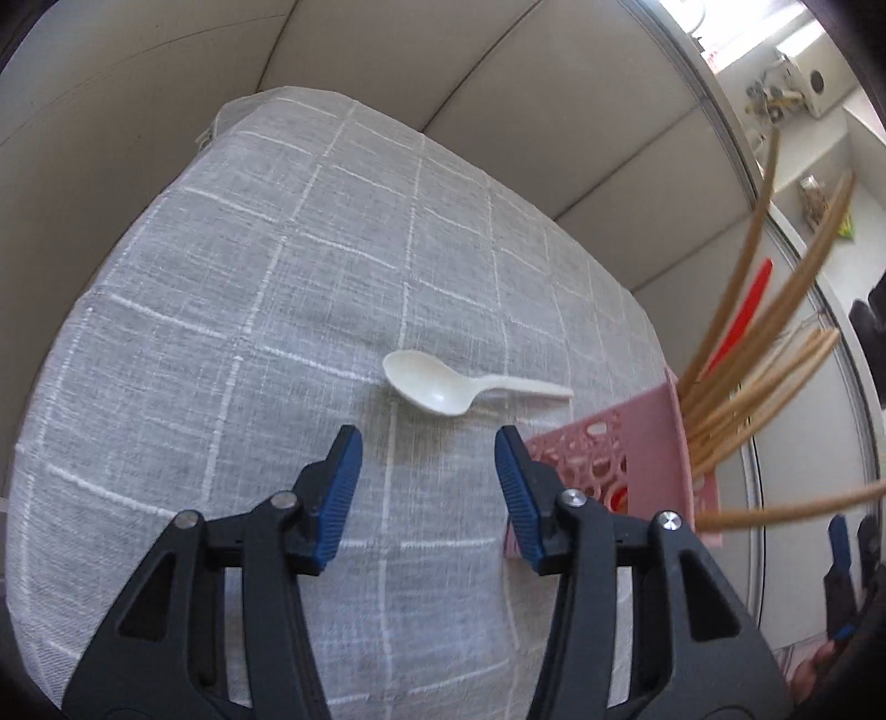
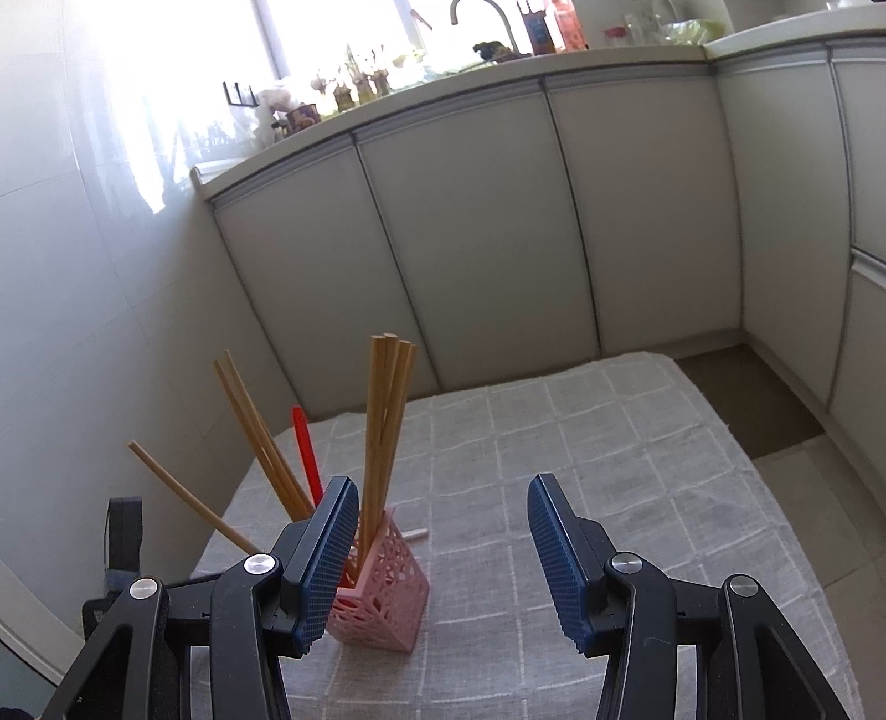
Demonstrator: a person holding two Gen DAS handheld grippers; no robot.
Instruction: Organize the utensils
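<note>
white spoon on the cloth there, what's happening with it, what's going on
A person holding a gripper in each hand is tidying utensils into a pink holder on a grey checked tablecloth. The wooden chopsticks and a red utensil already stand in it. The white spoon lies loose on the cloth beside the holder. The left gripper is open just short of the spoon, not touching it. The right gripper is open and holds nothing.

A home kitchen: pale cabinet doors (image 2: 476,232) under a countertop (image 2: 443,83), a curved faucet (image 2: 487,16) by the bright window (image 2: 332,33)
</note>
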